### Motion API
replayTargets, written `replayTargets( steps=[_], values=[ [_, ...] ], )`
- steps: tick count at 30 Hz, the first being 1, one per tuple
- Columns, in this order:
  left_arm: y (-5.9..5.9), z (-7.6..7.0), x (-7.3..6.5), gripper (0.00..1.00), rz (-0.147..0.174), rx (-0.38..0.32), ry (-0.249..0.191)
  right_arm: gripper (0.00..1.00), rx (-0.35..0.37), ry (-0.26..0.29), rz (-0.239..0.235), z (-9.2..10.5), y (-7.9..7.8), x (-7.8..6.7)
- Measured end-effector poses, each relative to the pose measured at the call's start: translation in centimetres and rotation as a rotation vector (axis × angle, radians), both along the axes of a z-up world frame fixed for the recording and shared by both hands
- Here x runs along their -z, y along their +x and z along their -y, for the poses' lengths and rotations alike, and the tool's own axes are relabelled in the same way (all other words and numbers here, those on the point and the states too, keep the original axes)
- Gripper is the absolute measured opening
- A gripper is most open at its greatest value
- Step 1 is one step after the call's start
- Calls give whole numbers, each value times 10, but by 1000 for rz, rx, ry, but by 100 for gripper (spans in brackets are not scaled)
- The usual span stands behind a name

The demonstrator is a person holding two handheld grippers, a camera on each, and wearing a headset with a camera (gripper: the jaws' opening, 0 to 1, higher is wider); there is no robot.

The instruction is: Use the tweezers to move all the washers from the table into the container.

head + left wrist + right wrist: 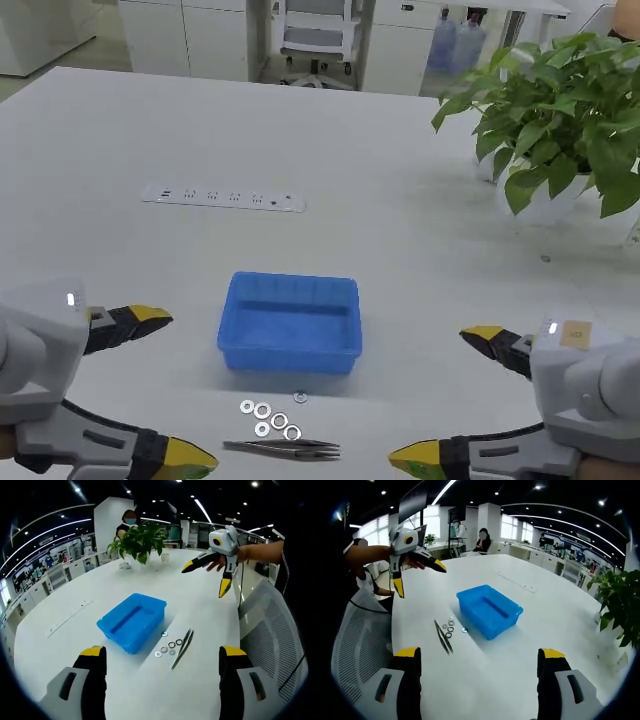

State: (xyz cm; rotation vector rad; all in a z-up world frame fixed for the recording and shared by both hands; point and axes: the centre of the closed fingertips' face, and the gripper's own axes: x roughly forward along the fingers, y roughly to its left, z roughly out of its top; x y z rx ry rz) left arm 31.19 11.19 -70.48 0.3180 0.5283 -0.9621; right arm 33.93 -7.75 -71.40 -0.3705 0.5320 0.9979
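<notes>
Head view: The left gripper (167, 388) and the right gripper (435, 397) hang over the near edge of the table (350, 170). Each has its jaws wide apart and holds nothing. The tweezers (282, 448) lie flat between them, untouched. The washers (268, 419) sit clustered just beyond the tweezers, in front of the blue container (290, 358), with one lying apart nearer its front wall. The container appears empty.

Left gripper view: Its own jaws stand far apart, with tweezers and washers on the table ahead between them. The right gripper is held high above the table, open and empty.

Right gripper view: Its own jaws are equally spread and touch nothing. The tweezers lie beside the washers, and the container is just past them.

Assessment: The step in hand is judged to be taking up the tweezers. One gripper should come down low and level, narrow its jaws across both arms near mid-length, and avoid scattering the adjacent washers. Which end is the tip cannot be told
</notes>
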Motion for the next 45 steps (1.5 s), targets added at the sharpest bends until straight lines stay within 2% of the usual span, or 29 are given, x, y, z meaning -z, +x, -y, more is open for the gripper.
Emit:
replayTargets(
  steps=[17, 32, 34, 37, 45],
  values=[
    [1, 1, -3, 98, 20, 2, -8, 97, -3, 2, 10, 0, 1, -2],
    [-1, 1, -1, 97, 19, 6, -10, 97, -10, 3, 23, -1, 0, -5],
    [-1, 1, 0, 97, 21, 12, -10, 94, -37, 6, 45, -3, -1, -7],
    [-1, 0, 0, 97, 28, 14, 2, 93, -41, 7, 42, -3, -2, -8],
    [-1, -1, -1, 97, 22, 6, -8, 93, -41, 2, 44, -3, -1, -8]
  ],
)
